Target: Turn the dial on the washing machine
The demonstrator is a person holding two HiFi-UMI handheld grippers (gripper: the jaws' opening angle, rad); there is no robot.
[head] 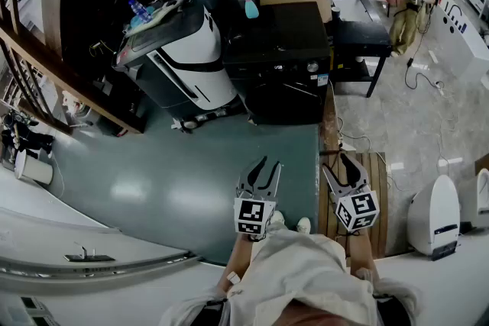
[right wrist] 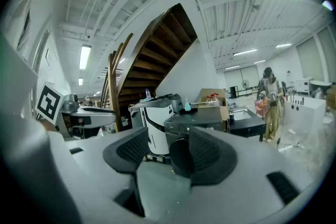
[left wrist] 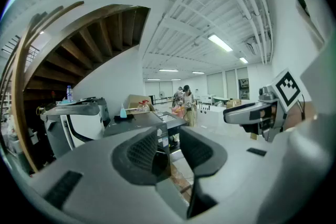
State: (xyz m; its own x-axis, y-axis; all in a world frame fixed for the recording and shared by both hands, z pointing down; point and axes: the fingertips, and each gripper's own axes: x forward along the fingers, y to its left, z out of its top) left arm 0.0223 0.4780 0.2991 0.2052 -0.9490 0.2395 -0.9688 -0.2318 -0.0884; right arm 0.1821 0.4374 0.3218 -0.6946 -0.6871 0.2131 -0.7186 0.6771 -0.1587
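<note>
Well ahead on the floor: black washing machine (head: 279,61), upright, front panel with dial (head: 312,66) facing the person, beside a white machine (head: 187,57). Left hand-held gripper (head: 262,168) and right hand-held gripper (head: 341,166) aimed toward it, jaws parted, both empty.

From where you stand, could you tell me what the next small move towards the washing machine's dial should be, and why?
Probably a step forward over the green floor towards the washing machine, right gripper leading. Both it and the left gripper hang empty, jaws apart, well short of the machine, and what looks like the dial sits at its front panel's right end.
</note>
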